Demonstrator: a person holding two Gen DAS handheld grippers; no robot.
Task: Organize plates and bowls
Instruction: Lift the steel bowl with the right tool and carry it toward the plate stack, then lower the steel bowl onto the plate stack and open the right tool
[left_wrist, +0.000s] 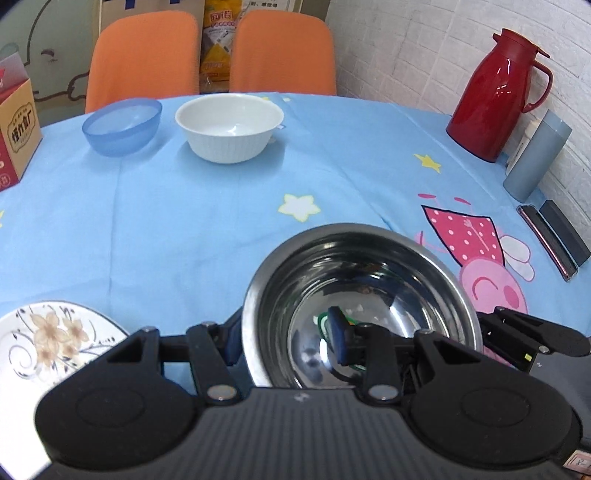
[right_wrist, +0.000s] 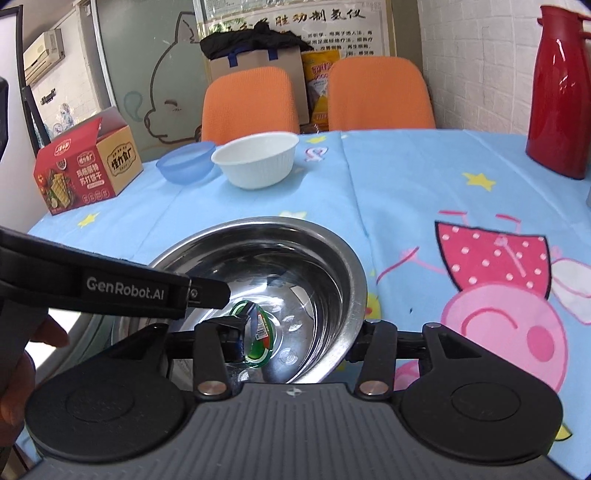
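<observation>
Sitting at the near side of the round table, the steel bowl (left_wrist: 364, 291) is showing a green-and-red label (right_wrist: 260, 339) at its shiny bottom. I cannot tell whether it is resting on the cloth or hanging just above it.

The left gripper (left_wrist: 284, 332) is pinching the bowl's left wall, with one finger outside the rim and the other inside. Its jaws are standing narrow, and the person's hand (right_wrist: 18, 369) is showing behind it in the right wrist view.

The right gripper (right_wrist: 301, 332) is straddling the opposite rim with its jaws parted. Its inner finger is hanging clear of the wall over the label, and its outer finger is sitting just beside the rim, so it is holding nothing.

A floral plate (left_wrist: 48, 339) is lying just to the left of the steel bowl at the table's near edge. Across the blue tablecloth (left_wrist: 221, 221) with its stars and pink cartoon pig, a white bowl (left_wrist: 229, 127) and a blue bowl (left_wrist: 122, 125) are standing side by side, close but apart. A red snack carton (right_wrist: 88, 170) is sitting to their left. At the far right, by the white brick wall, a red thermos jug (left_wrist: 495, 96) and a grey flask (left_wrist: 535, 155) are standing. Two orange chairs (left_wrist: 144, 59) are waiting behind the table.
</observation>
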